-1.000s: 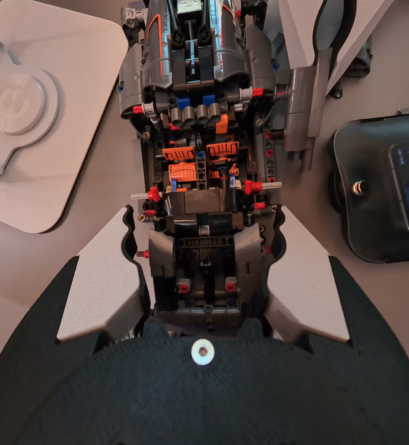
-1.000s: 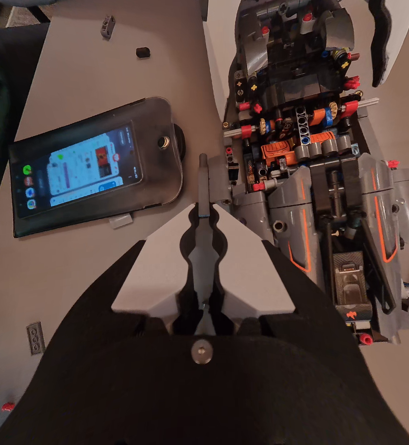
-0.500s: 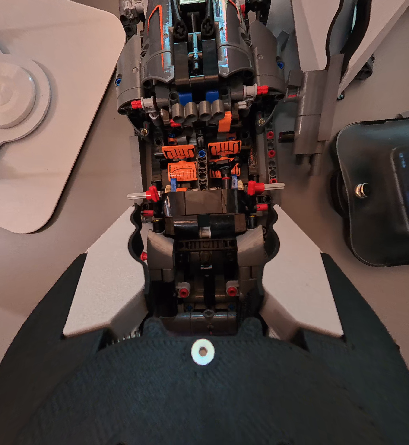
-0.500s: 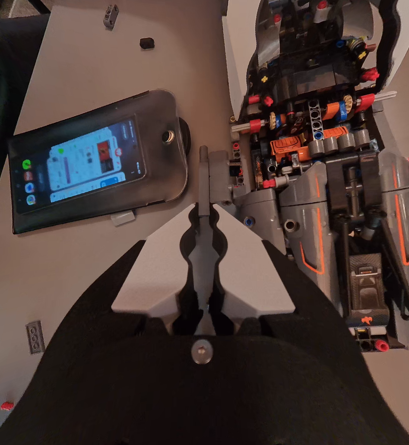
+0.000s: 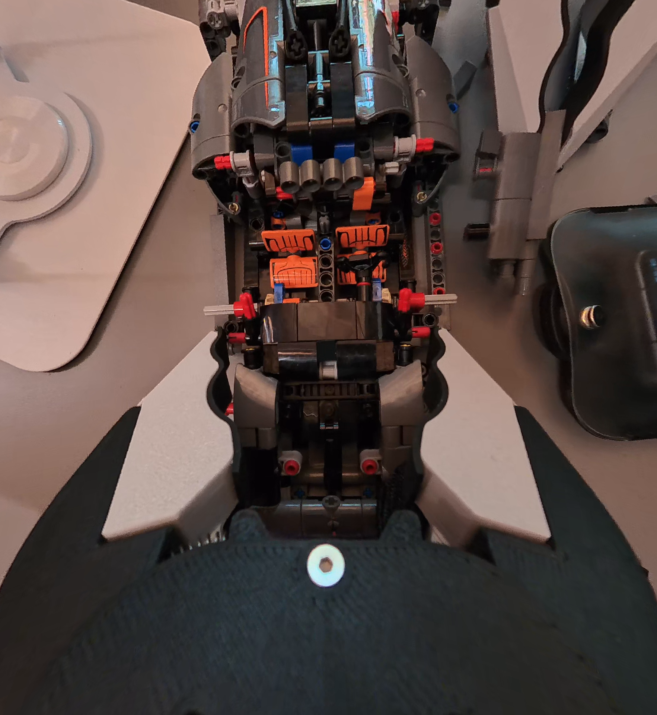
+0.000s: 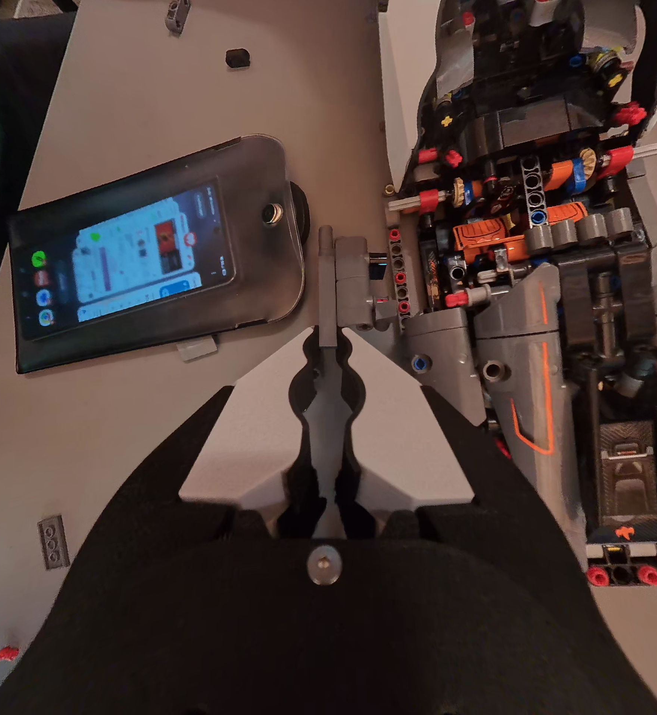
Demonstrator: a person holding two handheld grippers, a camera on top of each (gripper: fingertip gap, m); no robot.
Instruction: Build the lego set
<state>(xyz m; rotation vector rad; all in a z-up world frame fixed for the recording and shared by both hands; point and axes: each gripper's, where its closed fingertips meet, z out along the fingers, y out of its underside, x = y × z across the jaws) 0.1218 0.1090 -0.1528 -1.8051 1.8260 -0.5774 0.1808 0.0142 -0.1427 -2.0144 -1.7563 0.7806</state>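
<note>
The partly built lego car (image 5: pixel 326 240) is dark grey with orange seats and red pins, and it lies lengthwise on the table. My left gripper (image 5: pixel 328 340) is shut on its near end, with both fingers pressed against the sides. My right gripper (image 6: pixel 328 340) is shut on a grey panel sub-assembly (image 6: pixel 352 278) and holds it just beside the car's (image 6: pixel 531 309) side beam. The panel's black pin points at the beam holes across a small gap. The panel also shows in the left wrist view (image 5: pixel 512 201), under the right gripper's fingers (image 5: pixel 628 58).
A phone in a dark case (image 6: pixel 133 255) lies left of the panel, and it also shows at the right in the left wrist view (image 5: pixel 628 321). A white base plate (image 5: pixel 67 193) sits left of the car. A grey plate (image 6: pixel 53 541), a red pin (image 6: pixel 7 653) and a black piece (image 6: pixel 238 58) lie loose.
My left gripper's fingers have closed in onto the car's near end. The car has shifted slightly, and the grey panel now stands a little off the car's side.
</note>
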